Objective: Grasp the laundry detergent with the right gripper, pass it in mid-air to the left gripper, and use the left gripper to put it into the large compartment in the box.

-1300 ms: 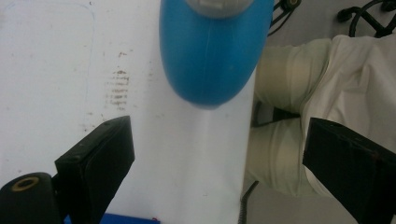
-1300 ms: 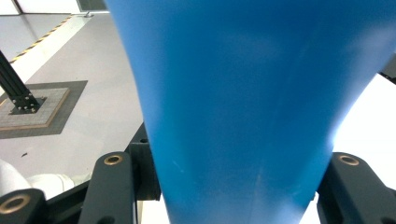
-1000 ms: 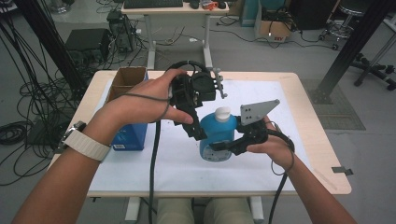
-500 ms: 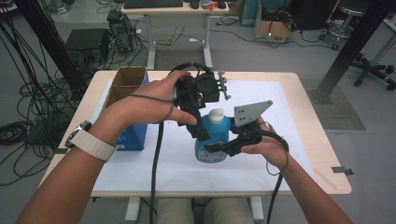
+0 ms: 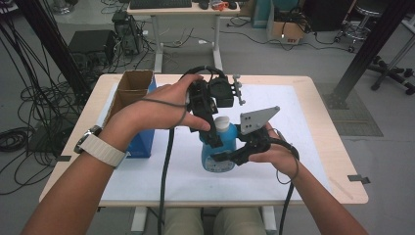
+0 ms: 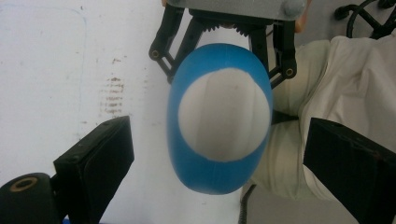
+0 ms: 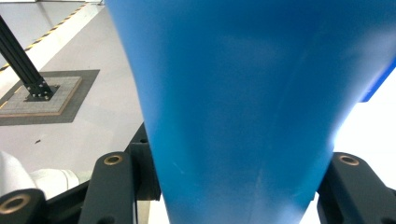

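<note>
A blue bottle [image 5: 218,152] with a white cap [image 5: 222,123] stands upright on the white mat [image 5: 293,112] that covers the wooden table [image 5: 337,161], near the middle of the mat and toward the person's side. The right gripper [image 5: 230,155] comes at it from the right and holds it low on the body: in the right gripper view the blue wall of the bottle [image 7: 243,107] sits between the two black jaws, which press against it on either side, so this gripper is clamped on the bottle. The left gripper [image 5: 211,128] hangs directly above the bottle, pointing down at the cap, with the left hand [image 5: 161,105] wrapped around its body. In the left gripper view the bottle [image 6: 219,116] is seen from straight overhead, its white cap [image 6: 224,119] centred between the two jaws, which stand wide apart with clear gaps to either side of it; they touch nothing. In the same view the right gripper's linkage [image 6: 224,32] shows beyond the bottle. An open cardboard box [image 5: 128,90] and a blue box [image 5: 142,142] stand at the left edge of the mat, well apart from the bottle.
</note>
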The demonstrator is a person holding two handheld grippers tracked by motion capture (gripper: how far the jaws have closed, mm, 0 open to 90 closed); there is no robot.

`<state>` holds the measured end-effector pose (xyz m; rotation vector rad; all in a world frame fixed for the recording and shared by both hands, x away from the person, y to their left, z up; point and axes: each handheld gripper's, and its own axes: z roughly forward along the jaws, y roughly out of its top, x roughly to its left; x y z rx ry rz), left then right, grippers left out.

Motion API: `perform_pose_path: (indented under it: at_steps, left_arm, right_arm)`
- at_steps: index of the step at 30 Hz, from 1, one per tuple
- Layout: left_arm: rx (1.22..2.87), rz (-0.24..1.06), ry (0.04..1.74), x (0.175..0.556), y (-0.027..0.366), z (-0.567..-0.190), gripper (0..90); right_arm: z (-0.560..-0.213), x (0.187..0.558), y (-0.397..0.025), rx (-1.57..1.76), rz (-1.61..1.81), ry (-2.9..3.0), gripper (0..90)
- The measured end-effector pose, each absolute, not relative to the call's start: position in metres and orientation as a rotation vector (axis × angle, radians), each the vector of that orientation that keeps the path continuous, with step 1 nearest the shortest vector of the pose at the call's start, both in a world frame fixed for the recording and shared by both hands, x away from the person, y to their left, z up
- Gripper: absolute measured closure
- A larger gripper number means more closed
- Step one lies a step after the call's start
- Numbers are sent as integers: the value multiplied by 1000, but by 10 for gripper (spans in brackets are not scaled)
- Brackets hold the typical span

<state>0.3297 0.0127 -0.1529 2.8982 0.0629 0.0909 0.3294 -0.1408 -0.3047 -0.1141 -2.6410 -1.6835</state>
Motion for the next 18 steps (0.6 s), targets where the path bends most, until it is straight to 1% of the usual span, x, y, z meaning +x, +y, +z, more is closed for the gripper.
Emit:
perform_pose_path:
  at_steps: [18]
  left_arm:
    - [2891, 89, 66, 332, 10, -155, 88]
  right_arm:
    - [-307, 332, -139, -104, -1682, -2677, 435]
